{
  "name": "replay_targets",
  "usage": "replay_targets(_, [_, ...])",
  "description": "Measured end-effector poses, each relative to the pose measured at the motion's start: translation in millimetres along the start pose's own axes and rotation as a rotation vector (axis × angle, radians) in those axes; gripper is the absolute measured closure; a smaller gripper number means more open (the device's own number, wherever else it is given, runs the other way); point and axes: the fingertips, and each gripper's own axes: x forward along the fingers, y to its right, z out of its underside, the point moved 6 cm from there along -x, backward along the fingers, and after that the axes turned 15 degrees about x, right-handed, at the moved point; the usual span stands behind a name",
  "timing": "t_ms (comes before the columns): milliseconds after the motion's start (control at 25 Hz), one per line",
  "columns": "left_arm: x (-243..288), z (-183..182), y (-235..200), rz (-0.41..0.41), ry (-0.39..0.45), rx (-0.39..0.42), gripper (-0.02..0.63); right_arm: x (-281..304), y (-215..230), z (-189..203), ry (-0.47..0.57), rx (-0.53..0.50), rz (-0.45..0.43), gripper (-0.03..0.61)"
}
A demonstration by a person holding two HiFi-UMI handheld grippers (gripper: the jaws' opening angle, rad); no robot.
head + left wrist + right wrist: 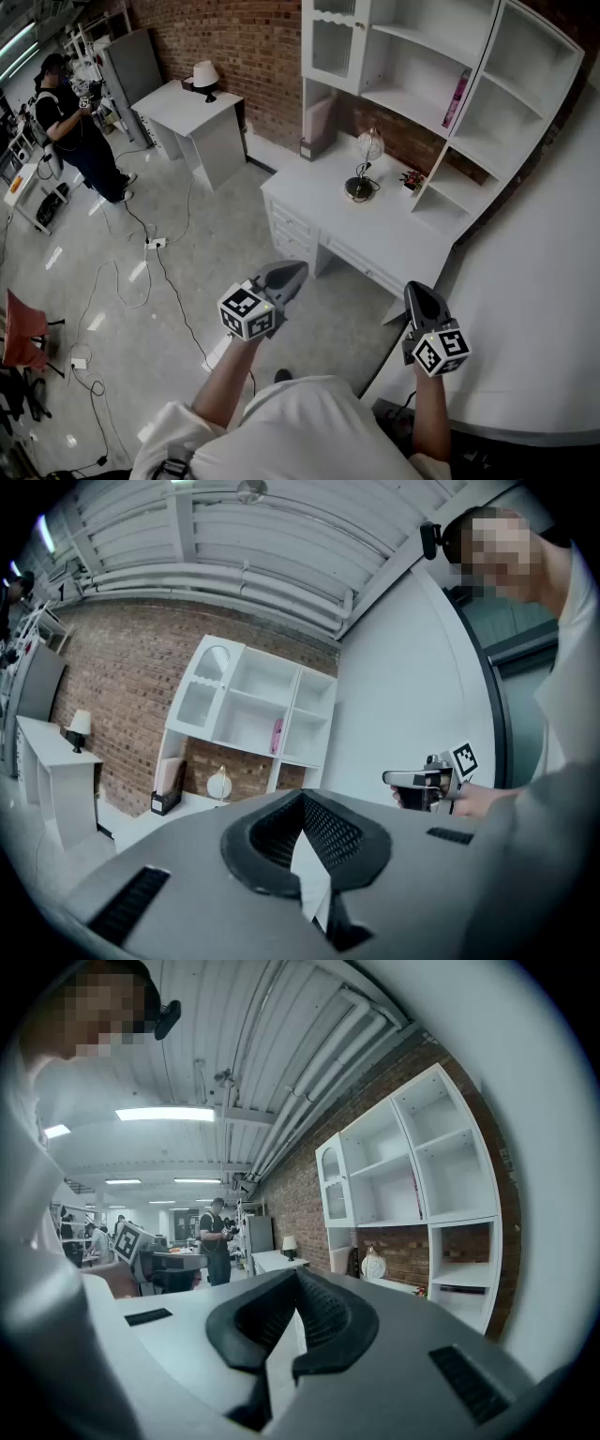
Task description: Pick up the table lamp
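Observation:
The table lamp (pixel 363 167), a clear glass globe on a thin stem with a dark round base, stands on the white desk (pixel 394 234) under the shelf unit. It shows small and far off in the left gripper view (pixel 219 785) and in the right gripper view (pixel 373 1264). My left gripper (pixel 289 273) is held level over the floor in front of the desk, shut and empty. My right gripper (pixel 420 293) hangs beside it to the right, also shut with nothing in it. Both are well short of the lamp.
A white shelf hutch (pixel 441 66) rises over the desk, with a pink book (pixel 457 97) and a small plant (pixel 411 179). A second desk (pixel 192 117) at the back left carries another lamp (pixel 204 77). A person (pixel 75 127) stands far left. Cables (pixel 141 272) lie on the floor.

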Motion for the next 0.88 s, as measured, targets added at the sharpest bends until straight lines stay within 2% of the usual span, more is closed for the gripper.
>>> replay_targets(760, [-1.0,-2.8,7.7,0.026,-0.004,-0.005,0.597,2.2,-12.6,3.8,-0.008,-0.037,-0.025,0.568])
replay_targets(880, [0.1,-2.6,8.8,0.038,0.001,-0.011,0.597,2.6,-11.5,6.0,-0.014,-0.027,-0.007,0.566])
